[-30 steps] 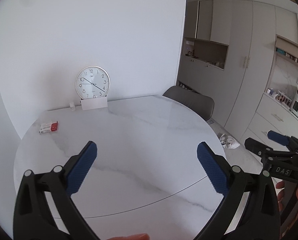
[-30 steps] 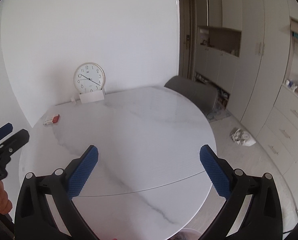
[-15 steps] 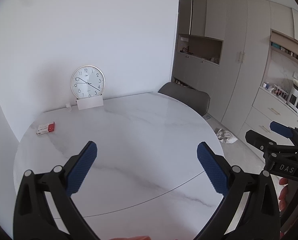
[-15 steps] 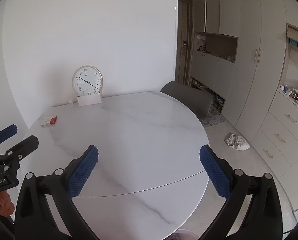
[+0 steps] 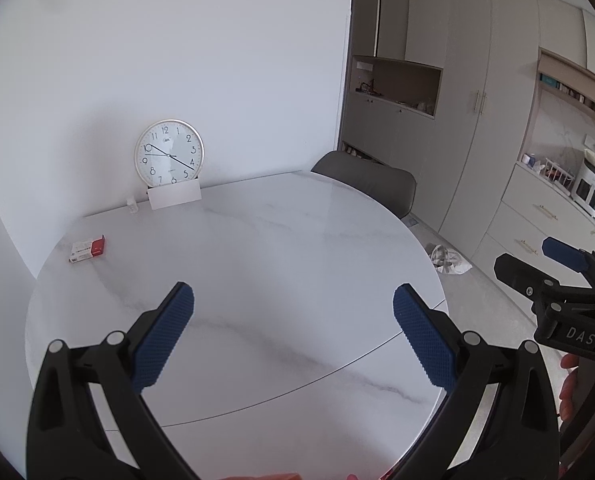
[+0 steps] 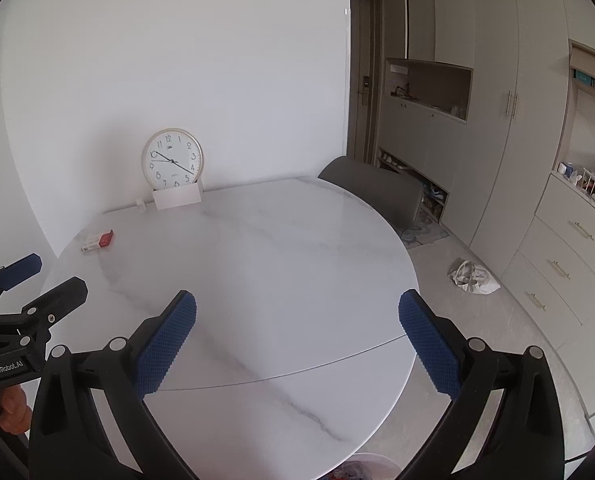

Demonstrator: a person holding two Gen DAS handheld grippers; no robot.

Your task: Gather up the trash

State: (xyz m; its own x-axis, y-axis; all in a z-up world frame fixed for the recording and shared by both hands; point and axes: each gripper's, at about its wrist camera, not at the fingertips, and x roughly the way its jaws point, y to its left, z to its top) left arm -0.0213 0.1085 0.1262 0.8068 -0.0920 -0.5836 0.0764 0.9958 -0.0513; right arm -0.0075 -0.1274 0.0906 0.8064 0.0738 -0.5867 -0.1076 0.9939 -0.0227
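Observation:
A crumpled white bag [image 5: 448,260] [image 6: 473,277] lies on the floor to the right of the round marble table [image 5: 257,264] [image 6: 257,272]. A small red and white box [image 5: 88,249] [image 6: 98,241] rests on the table's far left. My left gripper [image 5: 293,332] hovers open above the table's near part, nothing between its blue pads. My right gripper [image 6: 297,336] is open too and holds nothing. Each gripper shows at the edge of the other's view: the right gripper [image 5: 545,264] and the left gripper [image 6: 37,280].
A round clock [image 5: 169,153] [image 6: 172,160] leans on the wall behind a white card [image 5: 174,197]. A grey chair [image 5: 369,184] [image 6: 377,196] stands at the table's far right. Cabinets [image 6: 497,140] line the right wall. A bin rim [image 6: 357,466] shows below the table edge.
Both views have shifted a little to the right and upward. The white bag on the floor sits more fully in view. Both grippers stay open.

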